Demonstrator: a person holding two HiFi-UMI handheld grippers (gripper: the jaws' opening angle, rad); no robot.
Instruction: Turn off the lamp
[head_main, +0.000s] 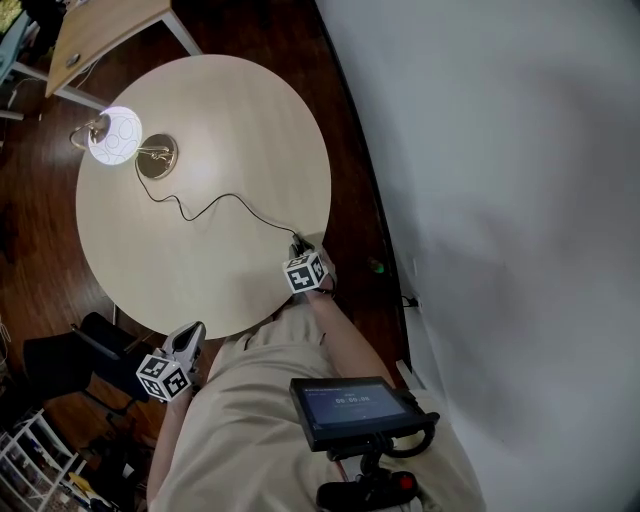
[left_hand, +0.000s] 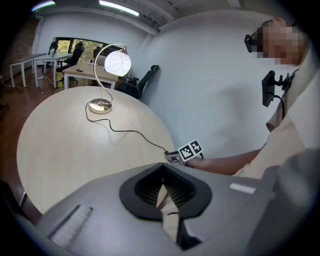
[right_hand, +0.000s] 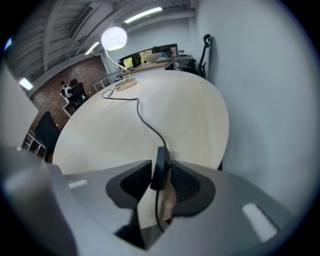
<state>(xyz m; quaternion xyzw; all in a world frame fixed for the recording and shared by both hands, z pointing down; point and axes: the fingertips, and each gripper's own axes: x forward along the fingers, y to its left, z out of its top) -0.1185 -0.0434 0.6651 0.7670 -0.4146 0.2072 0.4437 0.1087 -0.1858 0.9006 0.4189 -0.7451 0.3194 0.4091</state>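
Note:
The lamp (head_main: 115, 135) stands lit at the far left of the round table (head_main: 230, 110), its white globe glowing above a brass base (head_main: 157, 156). Its black cord (head_main: 215, 203) snakes across to the near right edge. There my right gripper (head_main: 298, 245) is shut on the cord's black inline switch (right_hand: 160, 165), which stands on edge between the pads. The left gripper (head_main: 190, 335) hovers at the table's near edge by the person's lap; its jaws meet at the tips (left_hand: 161, 172) with nothing in them. The lamp (left_hand: 117, 63) also shows lit in the left gripper view.
A white wall (head_main: 500, 200) runs close along the table's right side. A wooden desk (head_main: 100, 30) stands beyond the lamp, and a black chair (head_main: 70, 355) sits at the near left. A small screen (head_main: 350, 405) hangs at the person's front.

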